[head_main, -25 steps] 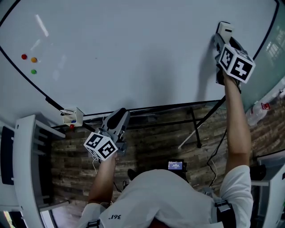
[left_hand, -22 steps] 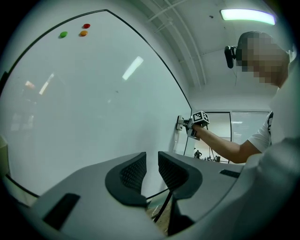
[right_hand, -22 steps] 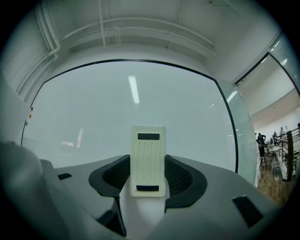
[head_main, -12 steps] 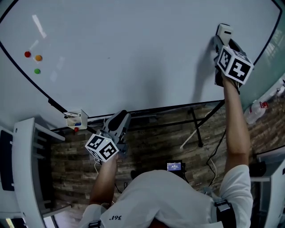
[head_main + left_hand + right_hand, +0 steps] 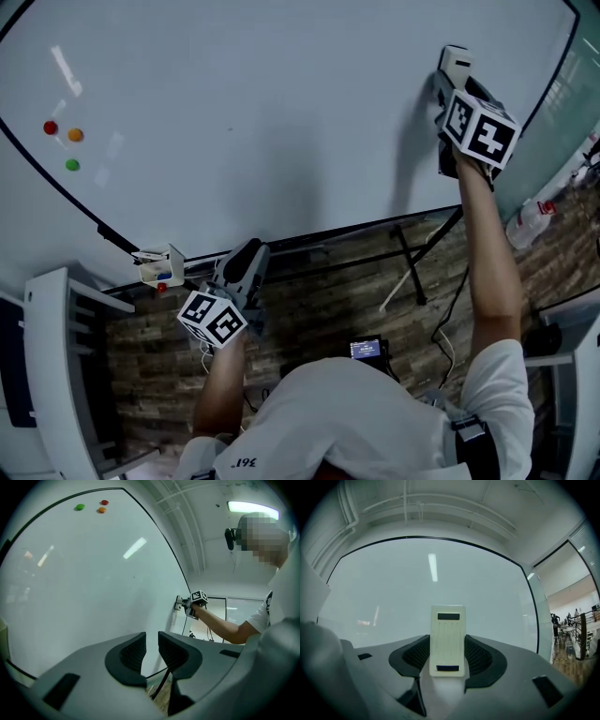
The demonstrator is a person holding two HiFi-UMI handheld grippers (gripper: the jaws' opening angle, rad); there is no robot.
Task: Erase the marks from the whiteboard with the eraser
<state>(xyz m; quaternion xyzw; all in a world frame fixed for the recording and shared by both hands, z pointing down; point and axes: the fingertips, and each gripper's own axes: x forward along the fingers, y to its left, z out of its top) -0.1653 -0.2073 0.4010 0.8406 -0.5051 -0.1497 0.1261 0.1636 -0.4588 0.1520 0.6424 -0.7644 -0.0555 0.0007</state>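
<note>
The whiteboard [image 5: 262, 112] fills the upper head view, white with a thin black frame; I see only a tiny dark speck [image 5: 228, 130] on it. My right gripper [image 5: 452, 80] is raised at the board's upper right and is shut on the cream eraser [image 5: 456, 62], which is pressed to the surface. The right gripper view shows the eraser [image 5: 447, 639] upright between the jaws of that gripper [image 5: 447, 656], with the board [image 5: 393, 597] behind. My left gripper [image 5: 246, 255] hangs below the board's bottom edge. Its jaws [image 5: 151, 644] stand nearly together with nothing between them.
Red [image 5: 51, 127], orange [image 5: 75, 135] and green [image 5: 72, 165] magnets sit at the board's left. A small marker holder [image 5: 159, 265] hangs on the lower frame. Stand legs [image 5: 412, 272], a spray bottle [image 5: 527, 223], a lit device [image 5: 368, 349] and white furniture [image 5: 56, 356] are below.
The right gripper with the eraser has slid a little left along the board. The left gripper has stayed low and drifted slightly down. The head view has shifted.
</note>
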